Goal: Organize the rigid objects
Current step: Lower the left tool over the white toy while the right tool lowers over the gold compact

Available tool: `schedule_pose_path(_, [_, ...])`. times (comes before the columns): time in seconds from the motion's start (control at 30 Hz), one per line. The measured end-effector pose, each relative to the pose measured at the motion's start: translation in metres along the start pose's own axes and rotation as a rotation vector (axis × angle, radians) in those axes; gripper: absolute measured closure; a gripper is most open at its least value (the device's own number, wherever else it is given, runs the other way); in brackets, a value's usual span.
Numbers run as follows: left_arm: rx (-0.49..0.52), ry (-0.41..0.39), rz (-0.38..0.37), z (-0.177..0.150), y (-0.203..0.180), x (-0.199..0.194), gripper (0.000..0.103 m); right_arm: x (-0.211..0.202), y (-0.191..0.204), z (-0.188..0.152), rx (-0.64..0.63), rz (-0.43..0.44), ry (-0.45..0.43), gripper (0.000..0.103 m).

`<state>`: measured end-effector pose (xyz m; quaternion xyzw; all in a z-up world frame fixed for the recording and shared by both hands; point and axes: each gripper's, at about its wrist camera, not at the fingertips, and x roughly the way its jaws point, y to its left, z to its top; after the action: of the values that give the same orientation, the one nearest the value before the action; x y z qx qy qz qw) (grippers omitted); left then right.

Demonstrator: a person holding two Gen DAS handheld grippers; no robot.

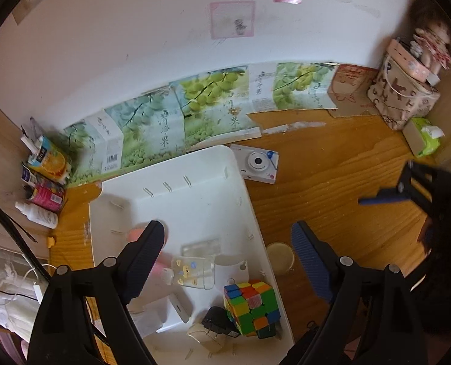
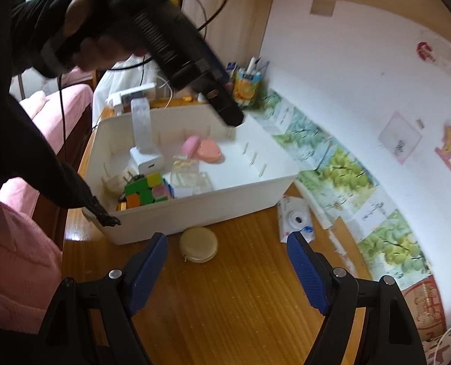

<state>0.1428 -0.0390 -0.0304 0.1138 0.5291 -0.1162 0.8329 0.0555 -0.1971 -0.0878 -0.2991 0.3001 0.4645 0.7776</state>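
Observation:
A white bin (image 1: 195, 200) stands on the wooden desk. In it lie a colourful puzzle cube (image 1: 251, 307), a clear box with duck prints (image 1: 192, 270), a white charger (image 1: 173, 310) and a black plug (image 1: 216, 322). My left gripper (image 1: 227, 231) hangs open and empty over the bin's right side; in the right wrist view a hand holds this left gripper (image 2: 230, 112) above the bin (image 2: 225, 203). Outside the bin lie a round beige case (image 2: 198, 245) and a white toy camera (image 2: 296, 220). My right gripper (image 2: 227, 238) is open, the case just ahead between its fingers, untouched.
Grape-printed cartons (image 1: 210, 103) line the wall behind the bin. A juice carton (image 1: 50, 159) and small bottles (image 1: 39, 216) crowd the left corner. A patterned bag (image 1: 401, 97) and tissue pack (image 1: 423, 137) sit at the right. Pink bedding (image 2: 18, 261) borders the desk's edge.

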Motion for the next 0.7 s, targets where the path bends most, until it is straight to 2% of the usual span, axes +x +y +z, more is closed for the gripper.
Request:
schedule_pose_path(0.13, [-0.035,0.015,-0.005,0.011,0.01,0.011,0.015,0.013,0.003,-0.005,-0.002,0.011,0.025,0.022])
schedule_pose_path(0.23, [-0.076,0.04,-0.038,0.024,0.019,0.025,0.015,0.023,0.003,-0.008,0.023,0.023,0.044,0.022])
schedule_pose_path(0.37, [-0.076,0.053,-0.069,0.041,0.022,0.039,0.015,0.038,0.004,-0.011,0.066,0.057,0.062,0.022])
schedule_pose_path(0.57, [0.001,0.072,-0.101,0.069,0.015,0.059,0.015,0.06,0.006,-0.013,0.107,0.076,0.075,0.022])
schedule_pose_path(0.7, [0.136,0.088,-0.094,0.084,0.001,0.071,0.015,0.072,0.005,-0.013,0.12,0.07,0.06,0.022])
